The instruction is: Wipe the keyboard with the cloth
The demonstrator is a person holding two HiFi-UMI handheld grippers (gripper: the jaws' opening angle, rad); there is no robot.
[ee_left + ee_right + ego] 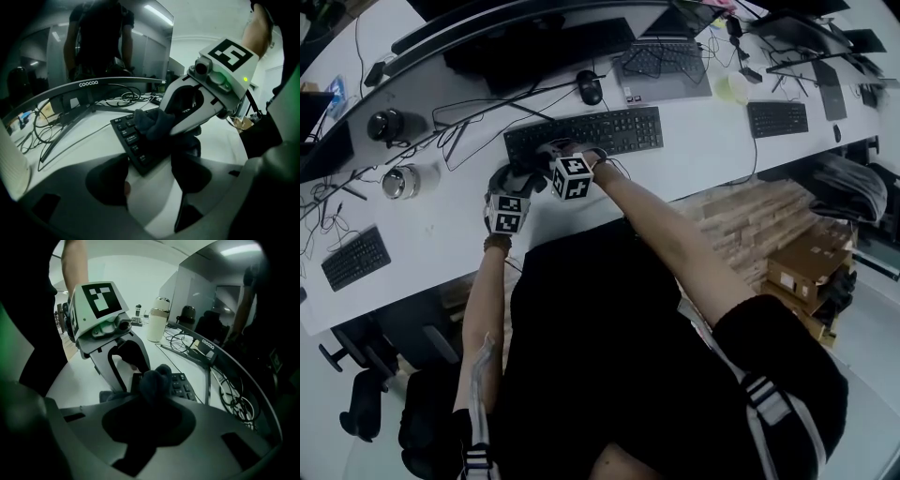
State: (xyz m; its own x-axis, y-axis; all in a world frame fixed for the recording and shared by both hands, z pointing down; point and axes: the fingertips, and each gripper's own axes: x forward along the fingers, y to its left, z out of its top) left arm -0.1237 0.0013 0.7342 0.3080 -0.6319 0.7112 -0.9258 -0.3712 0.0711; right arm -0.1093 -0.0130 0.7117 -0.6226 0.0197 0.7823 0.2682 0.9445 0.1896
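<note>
A black keyboard (600,131) lies on the white desk (441,234), in front of a curved monitor (534,42). My right gripper (555,152) is over the keyboard's left end, shut on a dark crumpled cloth (154,379) that rests on the keys (182,384). The left gripper view shows the same cloth (153,125) bunched under the right gripper (174,132) on the keyboard (133,140). My left gripper (150,176) stands open at the keyboard's near left corner, with white desk showing between its jaws. Its body (110,350) is just beside the cloth.
A mouse (590,87) and loose cables (478,117) lie behind the keyboard. A laptop (661,66) sits at the back right, with other keyboards (778,118) (356,258) at both sides. A steel flask (157,319) stands to the left. Cardboard boxes (806,267) are on the floor.
</note>
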